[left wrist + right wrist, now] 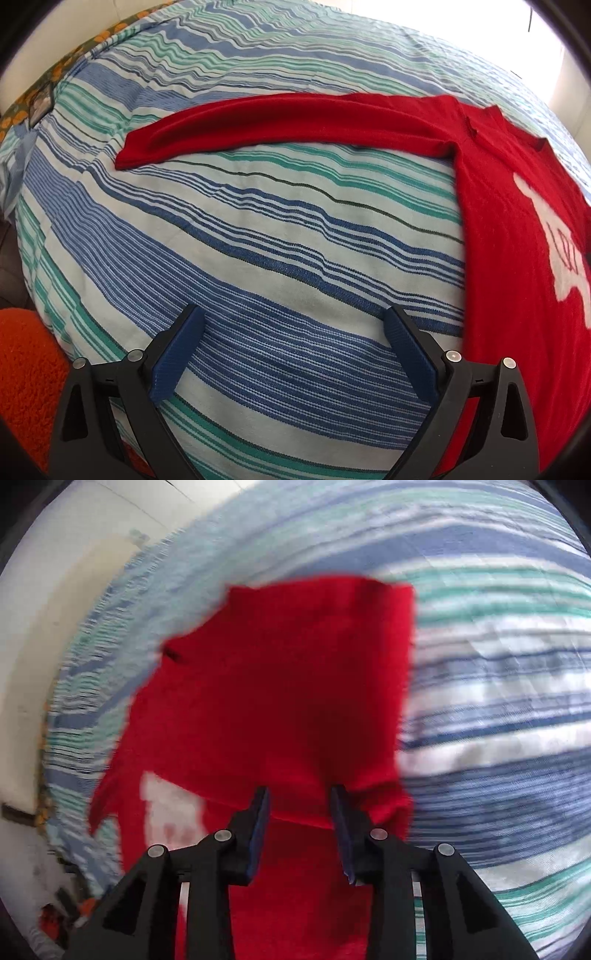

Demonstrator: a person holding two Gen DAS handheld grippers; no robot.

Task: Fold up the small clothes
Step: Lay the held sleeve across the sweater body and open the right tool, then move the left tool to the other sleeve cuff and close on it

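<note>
A red long-sleeved top (517,236) with a white print lies on the striped bedspread (258,236). One sleeve (280,118) stretches out to the left across the bed. My left gripper (293,325) is open and empty, low over the bedspread, left of the top's body. In the blurred right wrist view the red top (280,686) fills the middle, with a part folded over. My right gripper (300,801) is partly open just above the red cloth, with nothing between its fingers.
An orange fluffy item (26,373) lies at the lower left beside the bed. A flowered cloth (55,74) edges the bed's far left side. A pale wall (48,635) stands behind the bed.
</note>
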